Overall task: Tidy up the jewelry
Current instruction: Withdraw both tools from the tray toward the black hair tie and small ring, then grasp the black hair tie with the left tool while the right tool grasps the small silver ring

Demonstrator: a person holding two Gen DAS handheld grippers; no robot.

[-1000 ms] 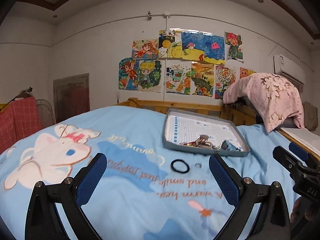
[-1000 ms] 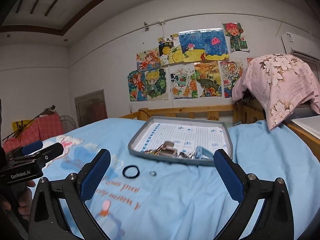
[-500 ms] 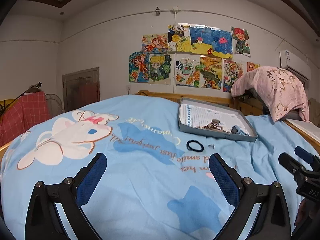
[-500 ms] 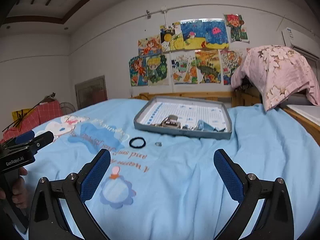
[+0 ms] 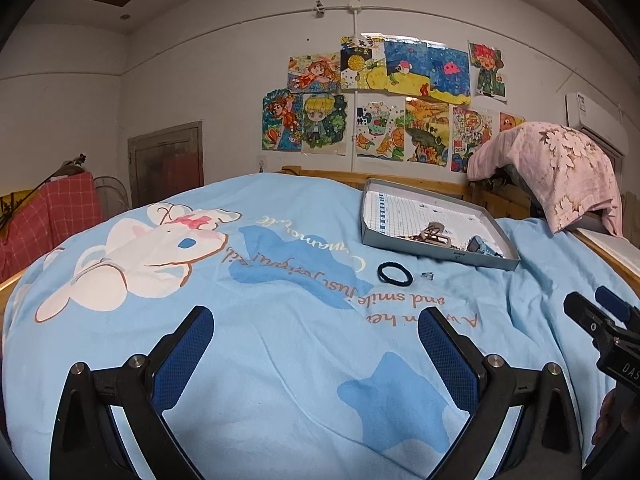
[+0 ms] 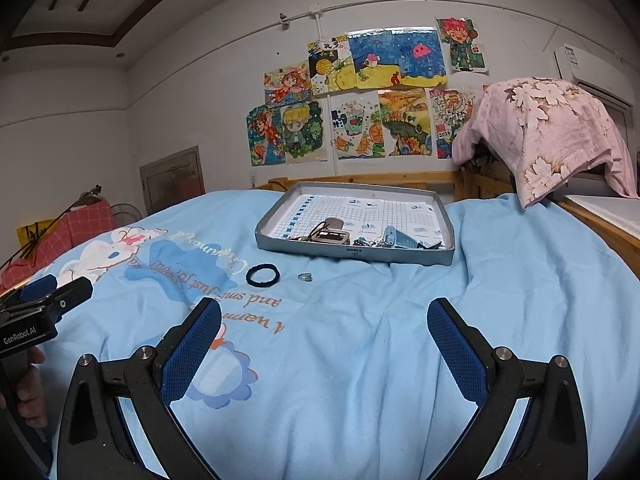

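Observation:
A grey tray [image 6: 436, 258] lies on the blue bedspread and holds a heap of clips and trinkets [image 6: 332, 234]. It also shows in the left wrist view [image 5: 404, 245]. A black hair tie [image 6: 262, 275] and a small silver ring [image 6: 305, 277] lie on the bedspread just in front of the tray; both also show in the left wrist view, the hair tie [image 5: 395, 274] and the ring [image 5: 429, 276]. My left gripper [image 5: 316, 348] is open and empty, well short of them. My right gripper [image 6: 326, 344] is open and empty, in front of the tray.
The bedspread [image 6: 400, 360] has a cartoon rabbit print [image 5: 136, 252]. A wooden bed rail [image 6: 360, 178] runs behind the tray. A pink floral cloth [image 6: 552, 136] drapes over something at the right. Red checked fabric [image 5: 48, 216] stands at the left.
Both grippers have pulled back from the tray and risen, so the tray, hair tie and ring look farther off. Both stay open and empty.

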